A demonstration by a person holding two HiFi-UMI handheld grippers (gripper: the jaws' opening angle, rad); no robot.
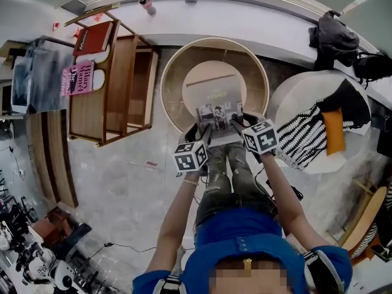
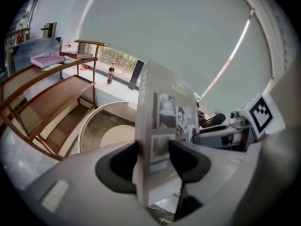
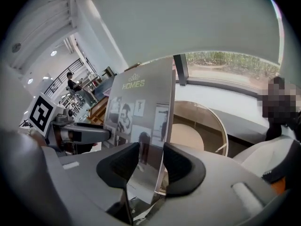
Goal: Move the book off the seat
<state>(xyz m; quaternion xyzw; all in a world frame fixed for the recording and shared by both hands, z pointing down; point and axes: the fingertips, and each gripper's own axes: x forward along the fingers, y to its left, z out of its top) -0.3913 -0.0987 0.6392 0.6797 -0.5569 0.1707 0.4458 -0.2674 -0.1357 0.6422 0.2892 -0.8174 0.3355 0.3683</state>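
i hold the book (image 1: 218, 118) from both sides, and it is already clear of the round seat (image 1: 174, 78). it hangs upright in the air over the seat's near edge, just ahead of my knees. my left gripper (image 2: 153, 160) is closed on it, one jaw pressed beside the spine and the other flat on the photo cover. my right gripper (image 3: 151, 161) is clamped across the opposite side, low down under the title. nothing else touches the book, so the two grips carry all of it.

it looks like a thin, large-format volume. it stands straight above the jaws without drooping, so i judge it stiff enough to carry this way and not heavy. the cover looks smooth and slightly glossy, so i'd expect it to slide if either clamp eases. both holds sit near the bottom edge, so the tall upper part can lever and twist. i'd move both hands together and avoid pulling them apart. a bite nearer the spine should be firmest, since loose pages on the open side may fan or crease.

the wooden rack (image 1: 119, 84) on my left carries a pink book (image 1: 76, 78) at its far end and looks a likely place to set this one.
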